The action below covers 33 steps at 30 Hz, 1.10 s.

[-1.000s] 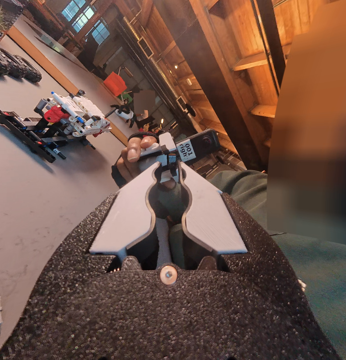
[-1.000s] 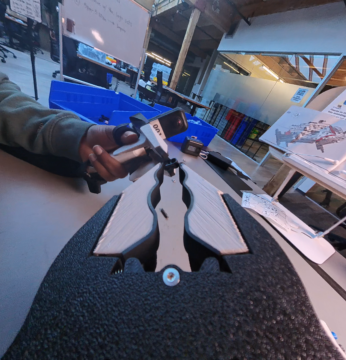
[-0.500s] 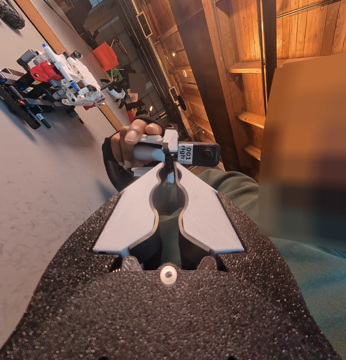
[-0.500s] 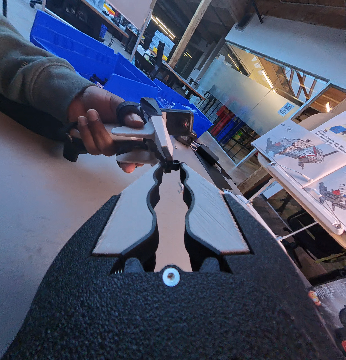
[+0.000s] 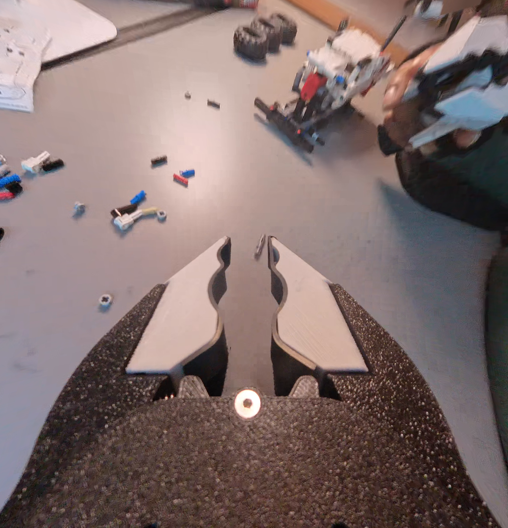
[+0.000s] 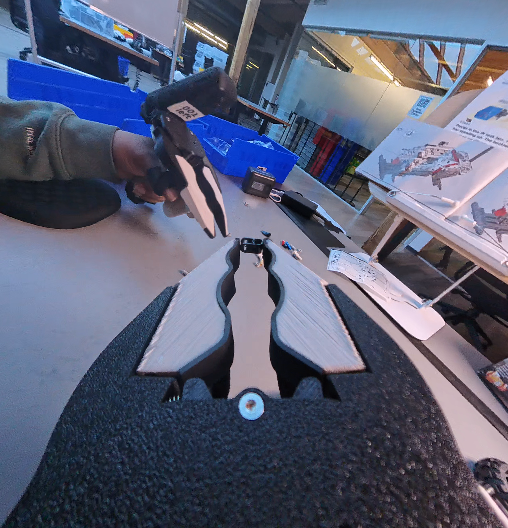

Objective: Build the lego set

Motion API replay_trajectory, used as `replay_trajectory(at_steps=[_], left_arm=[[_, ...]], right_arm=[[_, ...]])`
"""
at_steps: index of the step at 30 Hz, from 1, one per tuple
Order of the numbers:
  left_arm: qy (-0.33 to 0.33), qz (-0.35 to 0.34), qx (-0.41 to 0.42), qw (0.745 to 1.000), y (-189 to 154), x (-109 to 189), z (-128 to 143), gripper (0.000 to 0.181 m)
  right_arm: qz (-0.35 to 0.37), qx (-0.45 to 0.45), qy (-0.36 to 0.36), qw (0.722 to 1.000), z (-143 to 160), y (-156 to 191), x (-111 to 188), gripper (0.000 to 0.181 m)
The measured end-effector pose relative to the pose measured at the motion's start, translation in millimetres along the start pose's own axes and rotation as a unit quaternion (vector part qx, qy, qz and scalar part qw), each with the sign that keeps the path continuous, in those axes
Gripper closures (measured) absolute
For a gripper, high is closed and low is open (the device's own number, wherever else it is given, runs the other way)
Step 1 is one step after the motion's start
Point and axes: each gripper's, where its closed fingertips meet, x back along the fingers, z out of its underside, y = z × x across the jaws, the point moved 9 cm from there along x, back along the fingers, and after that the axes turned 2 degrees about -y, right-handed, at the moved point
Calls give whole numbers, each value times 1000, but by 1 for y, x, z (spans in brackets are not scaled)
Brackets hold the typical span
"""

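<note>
My right gripper (image 6: pixel 251 243) is shut on a small black connector piece (image 6: pixel 251 245), held at its fingertips above the grey table (image 6: pixel 75 285). My left gripper (image 5: pixel 249 241) is open and empty, pointing down at the table. A thin grey pin (image 5: pixel 260 245) lies just inside its right fingertip. In the right wrist view the left gripper (image 6: pixel 218 235) hangs just left of the black piece, not touching it. The part-built white, red and black vehicle (image 5: pixel 332 85) stands far right, with the blurred right gripper (image 5: pixel 424 134) beside it.
Loose blue, red, black and grey pieces (image 5: pixel 132 208) lie scattered to the left. Black tyres (image 5: pixel 264 37) stand behind the vehicle. An instruction booklet on a stand (image 6: pixel 432 163) and a paper sheet (image 6: pixel 361 271) are at the right. Blue bins (image 6: pixel 247 154) and a black charger (image 6: pixel 258 183) stand behind. The grippers' ends are close to 15 centimetres from one another.
My left gripper has swung away from the right gripper's tips, tipped down toward the table and opened wider. My right gripper still holds the black piece.
</note>
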Motion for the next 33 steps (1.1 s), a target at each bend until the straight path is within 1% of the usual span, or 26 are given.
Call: replay_trajectory(at_steps=[2,3,5,6,9,13,18,21,23,24,25,27,29,30,31,33], left_arm=[[43,30,-14,999,-5,-7,9,157],[57,27,-28,998,-8,-10,11,157],[87,-11,-71,994,-9,-19,14,161],[99,-18,-81,992,-10,-25,16,161],[112,-36,-85,989,-7,-39,16,166],[120,-52,-98,987,1,-43,11,173],[111,-67,-104,986,3,-54,6,169],[105,-94,-94,986,5,-47,3,170],[100,-82,-59,990,2,-37,2,172],[101,-59,-45,992,-3,-34,4,174],[106,-43,-35,993,-7,-33,6,176],[120,-38,-34,992,-13,-38,11,176],[131,-32,-36,990,-15,-45,12,172],[128,-31,-32,991,-14,-48,11,170],[127,-25,-27,991,-14,-50,9,164],[126,-17,-26,992,-14,-53,7,161]], right_arm=[[-5,-6,11,1000,4,0,-1,166],[-8,-6,16,1000,6,1,-1,166],[-15,-3,28,999,10,3,-3,166],[-18,-2,34,999,11,4,-4,166],[-27,-3,44,999,15,6,-7,166],[-28,-7,50,998,17,6,-7,166],[-30,-11,51,998,18,5,-8,166],[-29,-5,55,998,19,5,-7,166],[-26,-4,55,998,18,4,-6,166],[-25,-4,54,998,18,3,-6,166],[-23,-5,54,998,18,2,-5,166],[-23,-7,55,998,19,2,-6,166],[-25,-8,57,998,20,2,-7,166],[-26,-7,58,998,20,3,-7,166],[-26,-5,59,998,20,3,-7,166],[-23,-2,59,998,19,3,-6,166]])
